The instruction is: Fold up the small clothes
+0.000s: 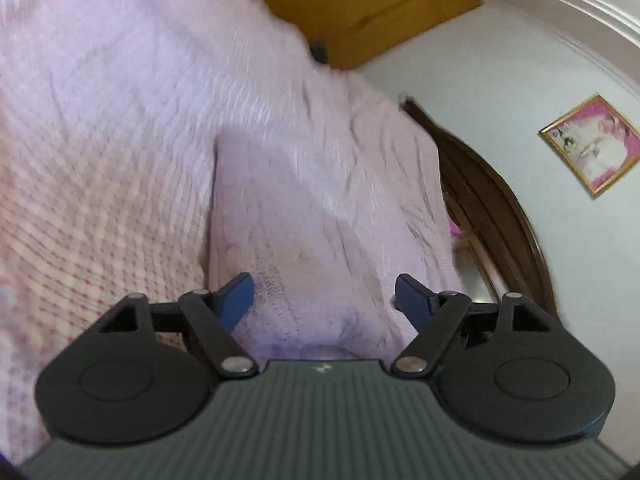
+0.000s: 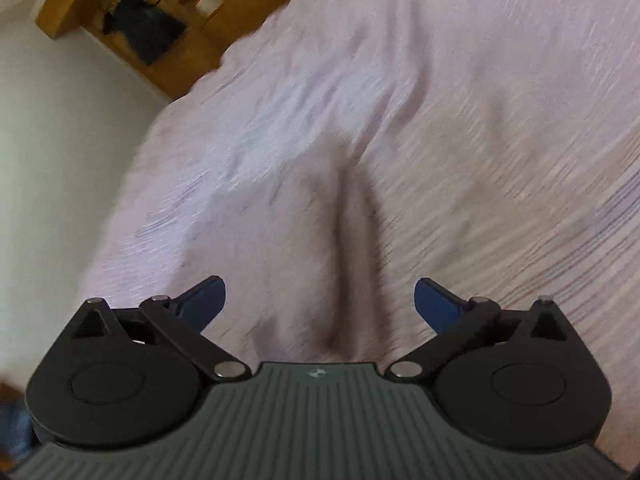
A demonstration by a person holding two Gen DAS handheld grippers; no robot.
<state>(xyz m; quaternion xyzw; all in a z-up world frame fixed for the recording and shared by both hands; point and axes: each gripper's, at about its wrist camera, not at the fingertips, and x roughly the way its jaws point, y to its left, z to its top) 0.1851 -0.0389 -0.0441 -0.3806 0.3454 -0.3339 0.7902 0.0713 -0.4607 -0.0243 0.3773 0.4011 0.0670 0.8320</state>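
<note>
My left gripper [image 1: 324,294] is open and empty, its blue pads wide apart above a pale pink textured bedspread [image 1: 120,120]. A raised fold or pillow-like hump of the same pink cloth [image 1: 320,208] lies right in front of it. My right gripper [image 2: 320,298] is open and empty too, above the same pink bedspread [image 2: 480,100], with a dark crease [image 2: 352,240] running straight ahead between its fingers. Both views are blurred by motion. I cannot make out a separate small garment in either view.
A wooden shelf unit [image 2: 152,28] with dark items stands beyond the bed's edge, also in the left wrist view [image 1: 360,4]. A dark wooden headboard [image 1: 492,208] curves at the right, below a white wall with a gold-framed picture [image 1: 592,144].
</note>
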